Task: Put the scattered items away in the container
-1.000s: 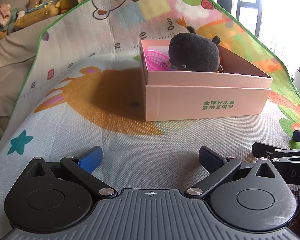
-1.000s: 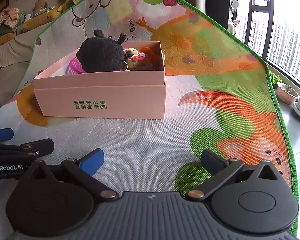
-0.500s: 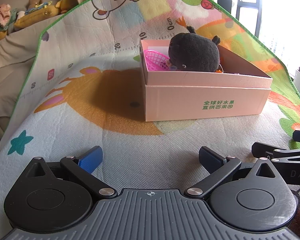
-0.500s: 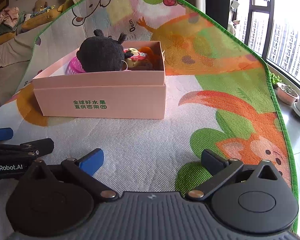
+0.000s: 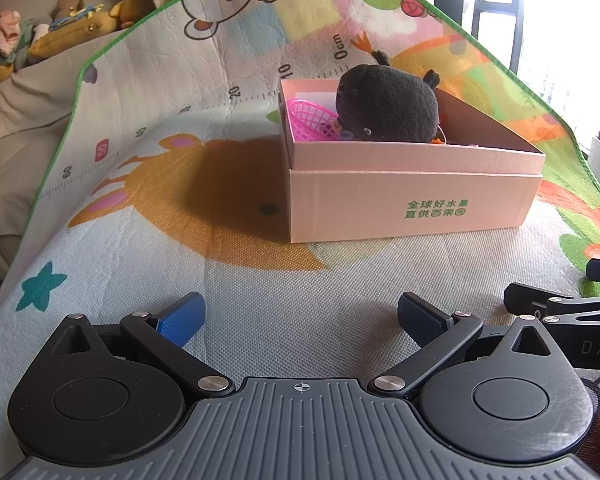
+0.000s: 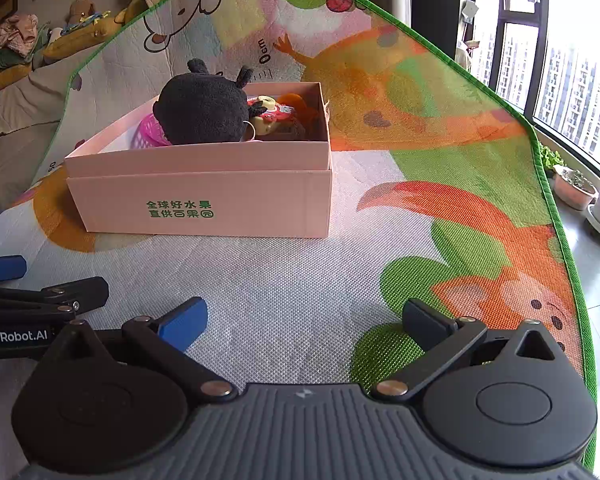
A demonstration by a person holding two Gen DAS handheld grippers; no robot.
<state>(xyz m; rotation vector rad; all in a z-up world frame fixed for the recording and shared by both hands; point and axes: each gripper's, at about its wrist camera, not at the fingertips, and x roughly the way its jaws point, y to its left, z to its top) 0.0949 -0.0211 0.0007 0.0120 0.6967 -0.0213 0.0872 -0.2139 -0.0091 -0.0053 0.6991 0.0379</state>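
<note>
Your pink box [image 6: 204,200] hides the lower half of the black plush [image 6: 204,110] behind its near wall. Pink basket [image 5: 310,120] mostly covered by the plush. Small toys [image 6: 276,114] in the box corner too jumbled to name. Your other hand-held gripper [image 5: 560,308] is cut off at the frame's right edge.

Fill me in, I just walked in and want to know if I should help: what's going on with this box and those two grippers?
A person is tidying toys into the pink box on the play mat. A black plush, a pink basket and small colourful toys are already inside. The left gripper and right gripper both hover open and empty in front of the box, and no loose items show on the mat.
</note>
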